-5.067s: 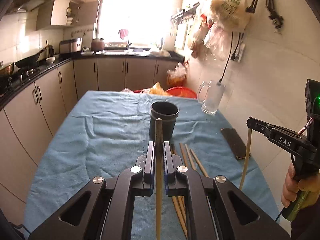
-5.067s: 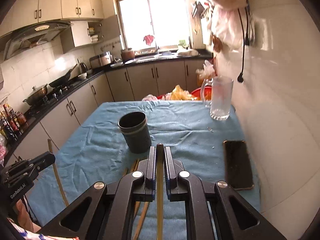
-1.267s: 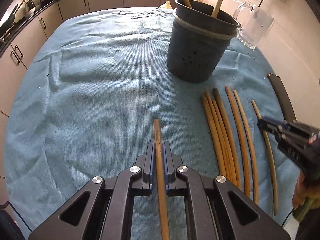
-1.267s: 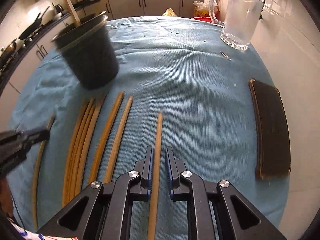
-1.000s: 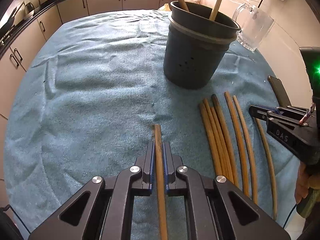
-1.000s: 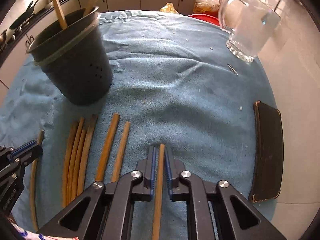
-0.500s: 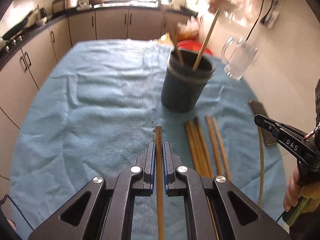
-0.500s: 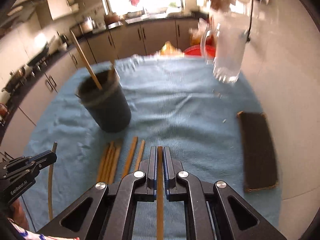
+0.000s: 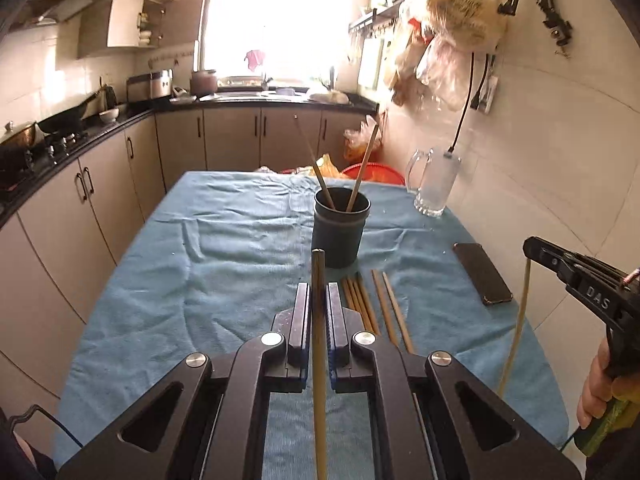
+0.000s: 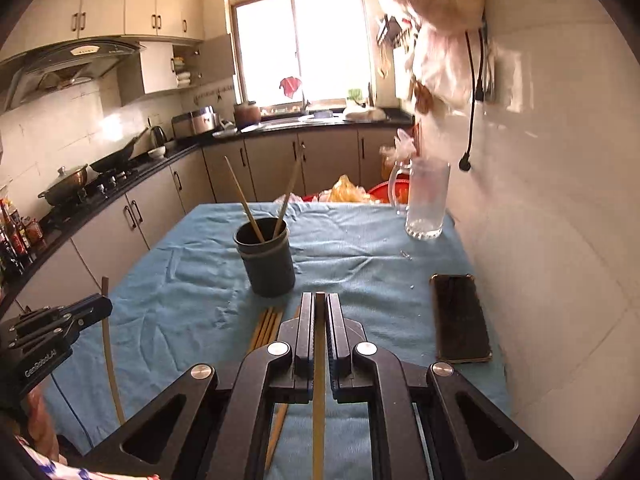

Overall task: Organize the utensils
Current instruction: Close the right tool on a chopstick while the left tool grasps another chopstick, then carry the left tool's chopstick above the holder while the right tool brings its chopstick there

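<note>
- One chopstick (image 9: 319, 320) is clamped between the shut jaws of the left hand-held gripper (image 9: 319, 312), running up the centre of the lower half of the left wrist view, its tip just below the dark holder cup (image 9: 340, 232)
- A second chopstick (image 10: 319, 360) is pinched in the same way by the right hand-held gripper (image 10: 319, 320), at lower centre of the right wrist view, its end level with the fingertips
- Both sticks are carried clear of the tabletop (image 9: 224, 264); in the left wrist view the right one is seen hanging down at the right edge of the frame
- The holder cup stands at the centre of each frame on the blue cloth, with two chopsticks (image 10: 244, 200) already leaning in it, one to each side
- More loose chopsticks (image 9: 362, 300) lie side by side on the cloth just in front of the cup
- The step in hand is judged to be the carry of a picked-up pair toward the cup, the task being partly done
- Next, each stick would need to be tipped more upright, its lower end brought over the cup's open rim, and only then released; the leaning sticks are to be avoided
- A phone (image 10: 460, 316) at the right and a glass mug (image 10: 424, 204) at the upper right stand well apart from the cup
</note>
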Demonstrator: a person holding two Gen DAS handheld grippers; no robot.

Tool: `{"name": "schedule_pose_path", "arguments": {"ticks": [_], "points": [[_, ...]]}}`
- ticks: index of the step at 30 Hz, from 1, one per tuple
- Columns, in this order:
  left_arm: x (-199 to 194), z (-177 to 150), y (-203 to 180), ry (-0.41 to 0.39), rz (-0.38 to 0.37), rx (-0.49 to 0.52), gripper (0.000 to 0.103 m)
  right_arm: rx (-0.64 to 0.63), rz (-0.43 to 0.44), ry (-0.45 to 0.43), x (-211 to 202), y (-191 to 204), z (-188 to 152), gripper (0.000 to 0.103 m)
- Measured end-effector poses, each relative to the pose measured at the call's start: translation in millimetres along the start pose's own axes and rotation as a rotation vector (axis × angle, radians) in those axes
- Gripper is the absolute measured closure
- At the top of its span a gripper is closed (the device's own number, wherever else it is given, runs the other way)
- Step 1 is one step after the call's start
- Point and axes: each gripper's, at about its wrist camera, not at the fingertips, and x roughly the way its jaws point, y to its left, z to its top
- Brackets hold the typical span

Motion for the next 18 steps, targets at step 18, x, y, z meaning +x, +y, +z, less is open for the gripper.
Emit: {"name": "schedule_pose_path", "arguments": {"ticks": [18], "points": [[-57.5, 18.6, -14.4, -0.122, -0.054, 0.005, 0.097, -0.040, 0.030, -0.141, -62.4, 14.1, 22.5, 0.098]]}}
